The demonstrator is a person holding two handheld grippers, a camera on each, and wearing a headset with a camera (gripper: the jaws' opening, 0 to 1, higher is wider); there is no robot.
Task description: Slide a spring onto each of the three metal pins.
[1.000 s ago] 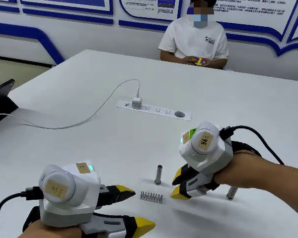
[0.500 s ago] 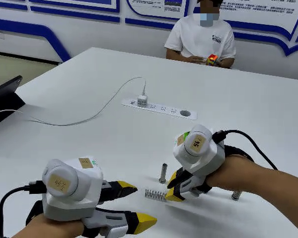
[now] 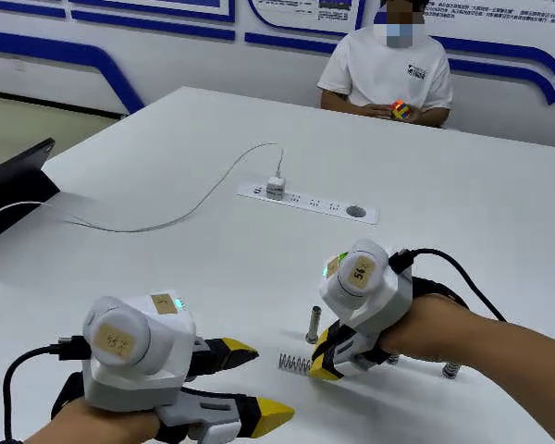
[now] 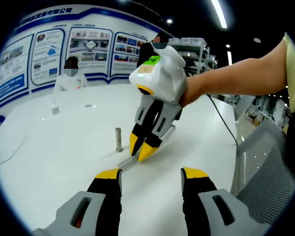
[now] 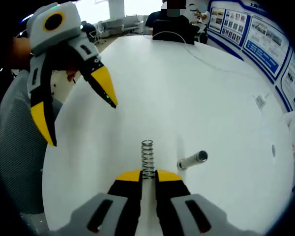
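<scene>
Head view catches us partway through. Our right gripper (image 3: 324, 372) is pinched on one end of a spring (image 3: 294, 363) that lies flat on the table (image 3: 213, 250), just beside a bare upright pin (image 3: 313, 324). Past our right wrist, a second pin (image 3: 451, 370) seems to carry its spring already. Whether the third is done we cannot tell. We judge that at least this bare pin is left. Our left gripper (image 3: 256, 381) hovers near the spring's free end, jaws spread, holding nothing. The spring lies loose on the table, in no tray or box.
</scene>
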